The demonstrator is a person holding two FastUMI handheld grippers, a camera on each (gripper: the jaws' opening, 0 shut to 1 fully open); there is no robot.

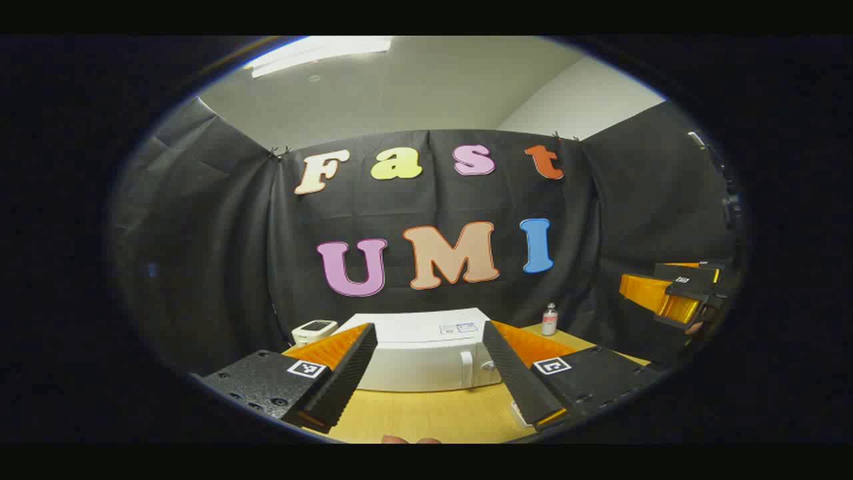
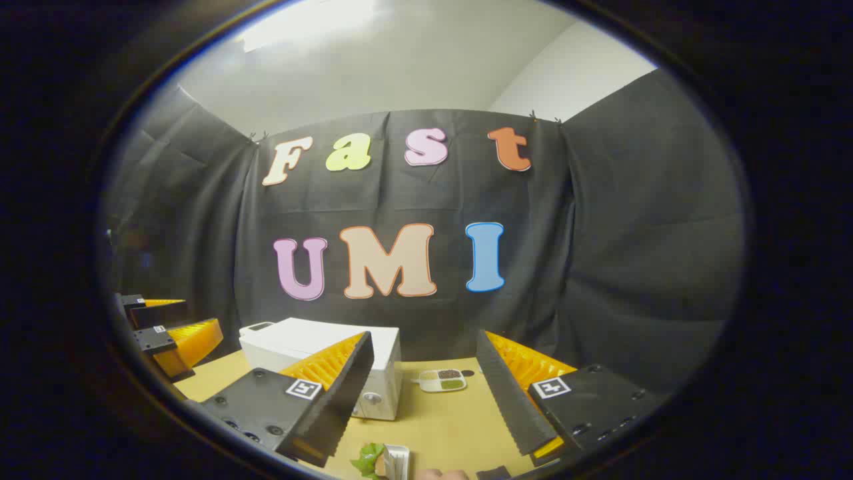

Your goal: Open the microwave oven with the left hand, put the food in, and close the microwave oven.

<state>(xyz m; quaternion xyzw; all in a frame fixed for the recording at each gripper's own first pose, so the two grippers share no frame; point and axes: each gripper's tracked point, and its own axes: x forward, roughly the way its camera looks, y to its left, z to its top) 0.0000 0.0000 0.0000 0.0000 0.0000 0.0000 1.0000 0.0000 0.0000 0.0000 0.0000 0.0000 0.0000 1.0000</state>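
Left gripper (image 1: 433, 390) wide open, empty, held above the table (image 1: 426, 413), aimed at the microwave (image 1: 426, 357), well short of it. Door shut; handle (image 1: 466, 368) at the front's right side, knob beside it. Right gripper (image 2: 423, 393) also wide open, empty; food (image 2: 383, 461) sits on the table just below it, near edge. A small tray (image 2: 441, 380) lies right of the microwave. Likely step: reach for the door. Do it well: bring left fingers around the handle squarely, close firmly, pull along the hinge arc, don't drag the oven.
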